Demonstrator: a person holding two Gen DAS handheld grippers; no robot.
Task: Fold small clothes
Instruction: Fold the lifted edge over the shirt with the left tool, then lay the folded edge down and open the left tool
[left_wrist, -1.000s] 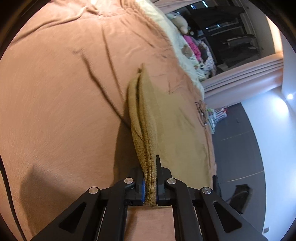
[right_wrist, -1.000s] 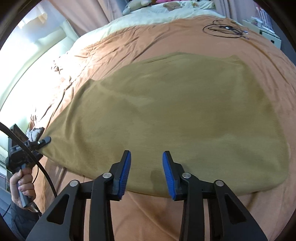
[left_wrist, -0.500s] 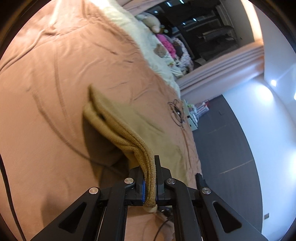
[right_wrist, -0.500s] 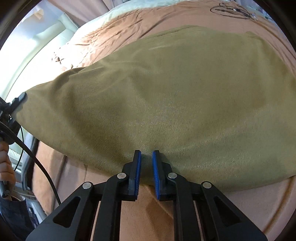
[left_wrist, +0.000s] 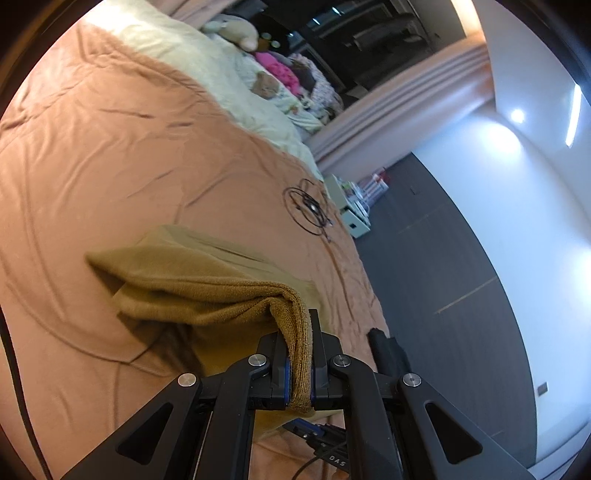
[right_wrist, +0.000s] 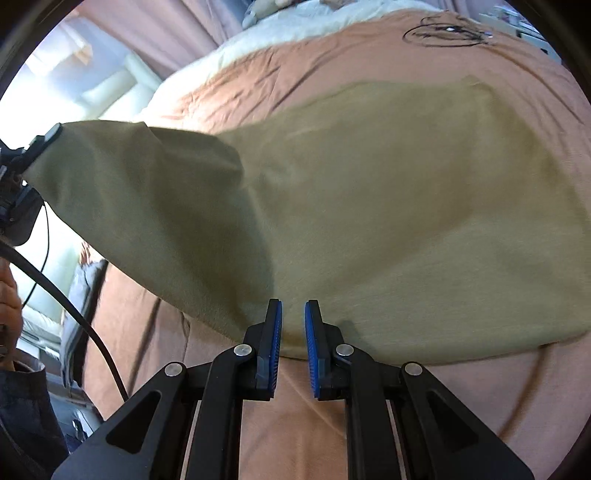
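An olive-tan garment lies spread on the brown bedspread. My left gripper is shut on a thick folded edge of the garment and holds that corner lifted off the bed; it shows at the left edge of the right wrist view. My right gripper sits at the garment's near hem with its blue pads a narrow gap apart; I cannot tell whether cloth is pinched between them.
A coiled black cable lies on the bedspread beyond the garment, also in the right wrist view. Cream bedding and soft toys lie at the bed's head. Dark floor runs along the bed's right edge.
My left gripper has lifted its corner of the garment higher and carried it across. My right gripper closed from wide open to a narrow gap at the near hem.
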